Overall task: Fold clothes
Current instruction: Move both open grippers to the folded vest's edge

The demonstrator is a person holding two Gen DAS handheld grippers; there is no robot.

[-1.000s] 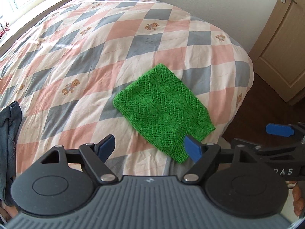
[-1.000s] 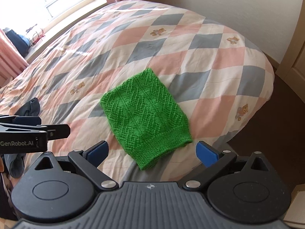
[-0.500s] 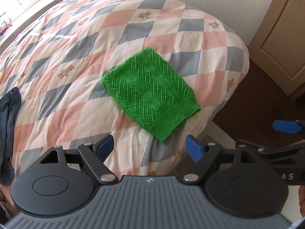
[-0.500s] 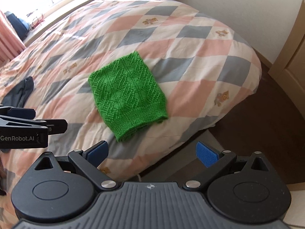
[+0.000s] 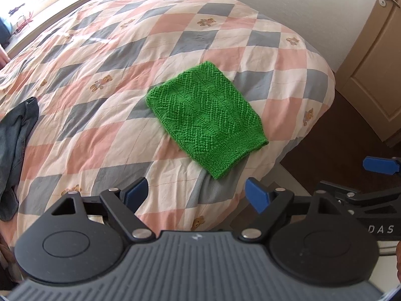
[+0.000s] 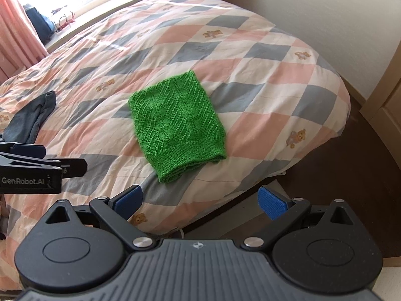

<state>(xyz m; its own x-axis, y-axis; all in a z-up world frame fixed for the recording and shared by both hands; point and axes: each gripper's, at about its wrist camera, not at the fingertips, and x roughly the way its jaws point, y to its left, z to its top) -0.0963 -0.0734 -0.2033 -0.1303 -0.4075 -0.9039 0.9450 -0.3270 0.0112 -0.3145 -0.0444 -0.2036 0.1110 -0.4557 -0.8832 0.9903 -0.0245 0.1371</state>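
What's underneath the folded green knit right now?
The green knit lies flat on the checked duvet, near the bed's foot corner. Its stacked layers show at the near hem; anything between or under them is covered. Both grippers are open, clear of it.

Green zigzag-knit sweater (image 5: 206,118); pink-grey-white diamond quilt (image 5: 105,57).
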